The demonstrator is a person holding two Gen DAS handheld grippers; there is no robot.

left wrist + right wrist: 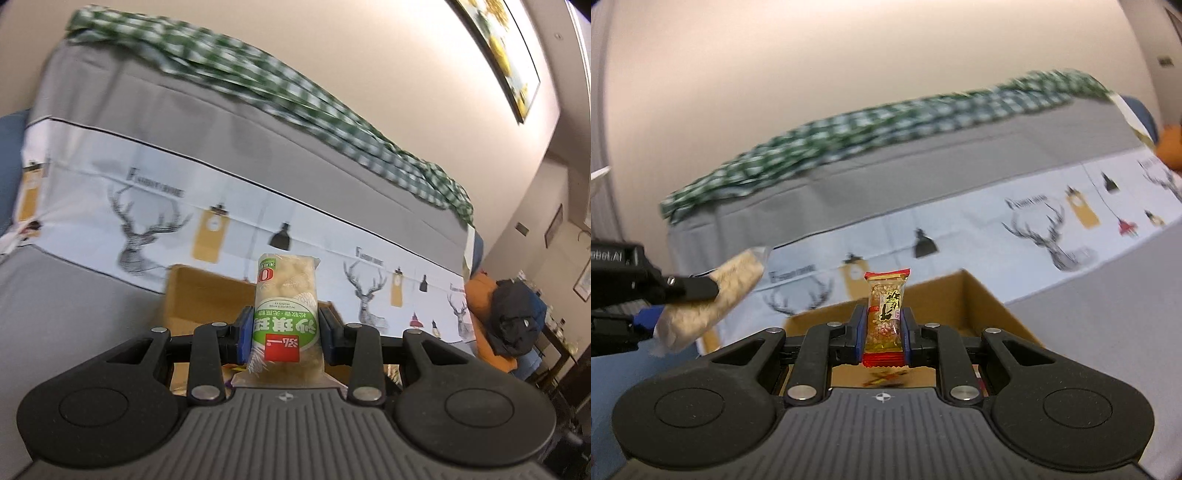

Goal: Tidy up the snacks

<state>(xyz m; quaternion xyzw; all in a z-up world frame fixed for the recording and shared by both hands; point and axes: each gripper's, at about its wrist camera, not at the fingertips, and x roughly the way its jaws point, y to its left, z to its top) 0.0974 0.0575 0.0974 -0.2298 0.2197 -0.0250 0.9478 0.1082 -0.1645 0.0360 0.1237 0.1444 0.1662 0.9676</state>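
Altogether two snacks: the left gripper (286,325) clamps one green-labelled pastry pack (286,314), the right gripper (885,325) clamps one red-ended peanut bar (885,314), both above one cardboard box (979,299).

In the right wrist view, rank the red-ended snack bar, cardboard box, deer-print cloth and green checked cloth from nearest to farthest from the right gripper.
1. Red-ended snack bar: clamped in the right gripper.
2. Cardboard box: just behind.
3. Deer-print cloth: beyond the box.
4. Green checked cloth: farthest, on top by the wall.
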